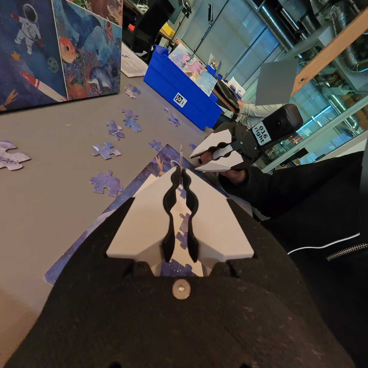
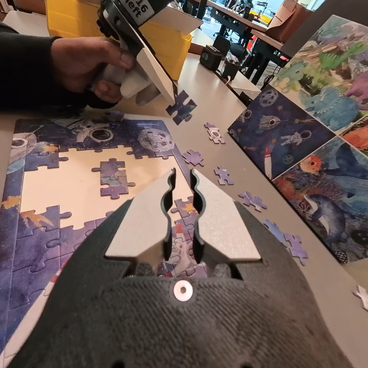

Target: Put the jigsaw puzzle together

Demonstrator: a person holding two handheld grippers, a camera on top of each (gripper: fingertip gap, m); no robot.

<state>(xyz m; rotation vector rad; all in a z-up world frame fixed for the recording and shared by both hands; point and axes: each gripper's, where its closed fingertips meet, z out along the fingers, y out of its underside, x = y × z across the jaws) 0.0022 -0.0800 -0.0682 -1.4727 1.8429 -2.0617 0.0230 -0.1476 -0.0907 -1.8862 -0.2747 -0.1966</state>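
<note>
My left gripper (image 1: 180, 171) is shut on a purple puzzle piece, seen edge-on (image 1: 181, 157) between its pads. The right wrist view shows that piece (image 2: 181, 107) hanging from the left gripper (image 2: 173, 99) above the far right corner of the puzzle board (image 2: 69, 179). The board is partly filled, with a bare cream middle and a small island of joined pieces (image 2: 113, 179). My right gripper (image 2: 182, 170) is open and empty above the board's right edge; it also shows in the left wrist view (image 1: 194, 162). Loose purple pieces (image 2: 193, 157) (image 1: 106, 183) lie on the grey table beside the board.
A large picture-printed puzzle box (image 1: 59, 49) (image 2: 308, 139) stands beyond the loose pieces. A blue bin (image 1: 175, 85) holds more puzzle boards. A yellow bin (image 2: 165, 39) and black devices (image 2: 211, 57) sit at the table's far side. A seated person's arm (image 1: 258, 113) shows behind. Across from one pair of fingers to the other is roughly 8 cm.
</note>
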